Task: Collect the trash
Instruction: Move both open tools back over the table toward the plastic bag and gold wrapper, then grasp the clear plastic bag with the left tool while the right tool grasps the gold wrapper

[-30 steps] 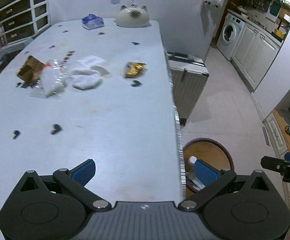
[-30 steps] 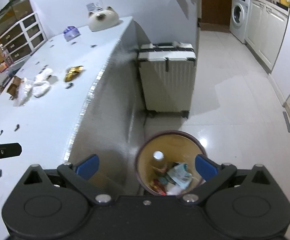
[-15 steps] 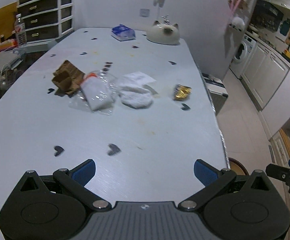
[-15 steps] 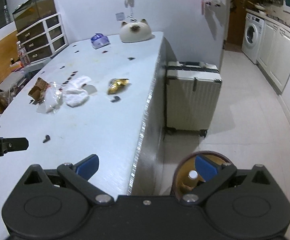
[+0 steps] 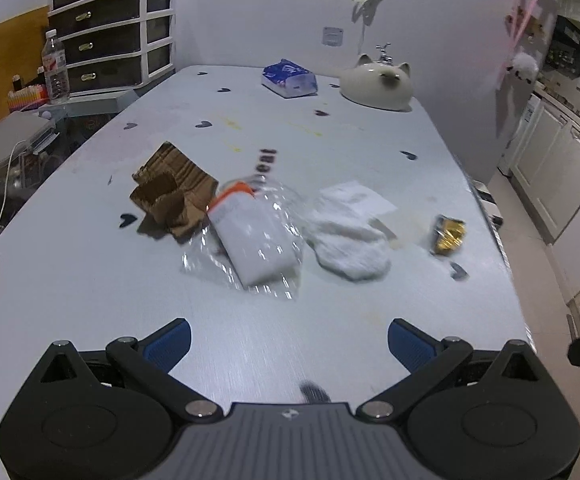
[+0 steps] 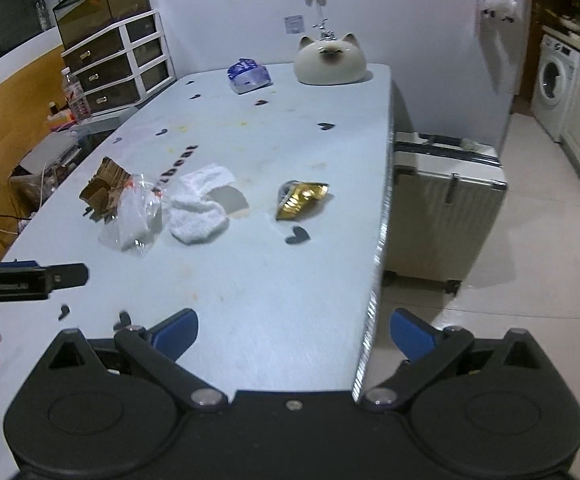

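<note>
Trash lies mid-table: a crumpled brown cardboard piece (image 5: 170, 194) (image 6: 104, 186), a clear plastic bag with white contents (image 5: 256, 238) (image 6: 134, 212), crumpled white tissue (image 5: 348, 236) (image 6: 198, 210) and a gold foil wrapper (image 5: 448, 234) (image 6: 300, 198). My left gripper (image 5: 288, 340) is open and empty over the table's near part, short of the plastic bag. My right gripper (image 6: 294, 330) is open and empty over the table's near right edge. The left gripper also shows at the left edge of the right wrist view (image 6: 66, 274).
The pale table (image 5: 90, 280) has dark heart stickers. A cat-shaped ceramic pot (image 6: 330, 60) and a blue tissue pack (image 6: 248, 74) stand at the far end. A white suitcase (image 6: 446, 200) stands on the floor right of the table. Drawers (image 5: 110, 44) stand at the far left.
Both grippers have swung away from the floor bin and moved up over the table towards the trash. The bin has dropped out of both views. Both stay open and empty.
</note>
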A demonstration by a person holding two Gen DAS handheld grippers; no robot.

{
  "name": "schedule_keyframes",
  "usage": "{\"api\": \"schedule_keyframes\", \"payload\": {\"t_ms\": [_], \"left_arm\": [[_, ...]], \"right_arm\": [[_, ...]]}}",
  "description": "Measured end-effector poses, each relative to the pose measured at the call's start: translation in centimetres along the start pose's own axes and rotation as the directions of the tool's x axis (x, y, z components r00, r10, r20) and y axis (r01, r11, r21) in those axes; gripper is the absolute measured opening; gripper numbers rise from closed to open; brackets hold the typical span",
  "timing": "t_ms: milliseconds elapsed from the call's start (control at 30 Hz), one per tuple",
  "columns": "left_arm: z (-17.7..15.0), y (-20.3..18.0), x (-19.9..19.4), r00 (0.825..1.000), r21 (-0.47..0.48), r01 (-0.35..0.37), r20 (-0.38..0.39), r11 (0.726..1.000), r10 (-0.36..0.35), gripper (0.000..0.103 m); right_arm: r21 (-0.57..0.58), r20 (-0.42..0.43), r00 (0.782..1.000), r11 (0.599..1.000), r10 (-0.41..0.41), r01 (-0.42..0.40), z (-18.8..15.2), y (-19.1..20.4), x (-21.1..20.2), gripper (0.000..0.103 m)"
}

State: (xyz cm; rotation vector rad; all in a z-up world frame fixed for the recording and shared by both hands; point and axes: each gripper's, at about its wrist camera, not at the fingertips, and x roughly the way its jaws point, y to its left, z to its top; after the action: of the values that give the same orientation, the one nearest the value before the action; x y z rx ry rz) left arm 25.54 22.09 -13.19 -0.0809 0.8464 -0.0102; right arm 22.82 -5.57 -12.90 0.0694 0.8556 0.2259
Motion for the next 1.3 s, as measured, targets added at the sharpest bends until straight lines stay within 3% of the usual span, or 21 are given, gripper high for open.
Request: {"api": "schedule_keyframes", "payload": {"t_ms": [400, 600, 733, 900, 1167, 1300], "left_arm": [[5.3, 1.6, 10.2, 1.000, 0.119, -0.010, -0.004, 0.993, 0.010, 0.103], [5.8, 2.9, 14.0, 0.997, 0.122, -0.017, -0.068, 0.992, 0.025, 0.103], [4.6, 3.2, 13.5, 0.998, 0.084, -0.014, -0.056, 0.996, 0.019, 0.100], [2.5, 2.8, 11.4, 0.999, 0.008, -0.017, -0.045, 1.000, 0.017, 0.084], [-1.4, 1.2, 7.3, 0.997, -0.077, 0.027, -0.071, 0.997, -0.033, 0.081], [-1.0, 1.3, 6.8, 0.998, -0.104, 0.018, -0.061, 0.994, -0.024, 0.083]], "right_arm": [[0.045, -0.034, 0.999, 0.999, 0.025, -0.024, 2.8, -1.6, 5.3, 0.103], [0.062, -0.059, 0.998, 0.998, 0.021, -0.018, 2.7, -2.2, 6.6, 0.103], [0.069, -0.060, 0.998, 0.998, 0.017, -0.013, 2.7, -2.4, 6.9, 0.103], [0.079, -0.057, 0.998, 0.997, 0.016, -0.011, 3.2, -2.3, 7.8, 0.103], [0.072, -0.045, 0.998, 0.997, 0.044, -0.041, 4.1, -1.4, 8.9, 0.100], [0.070, -0.043, 0.998, 0.996, 0.056, -0.052, 4.3, -1.2, 9.1, 0.100]]}}
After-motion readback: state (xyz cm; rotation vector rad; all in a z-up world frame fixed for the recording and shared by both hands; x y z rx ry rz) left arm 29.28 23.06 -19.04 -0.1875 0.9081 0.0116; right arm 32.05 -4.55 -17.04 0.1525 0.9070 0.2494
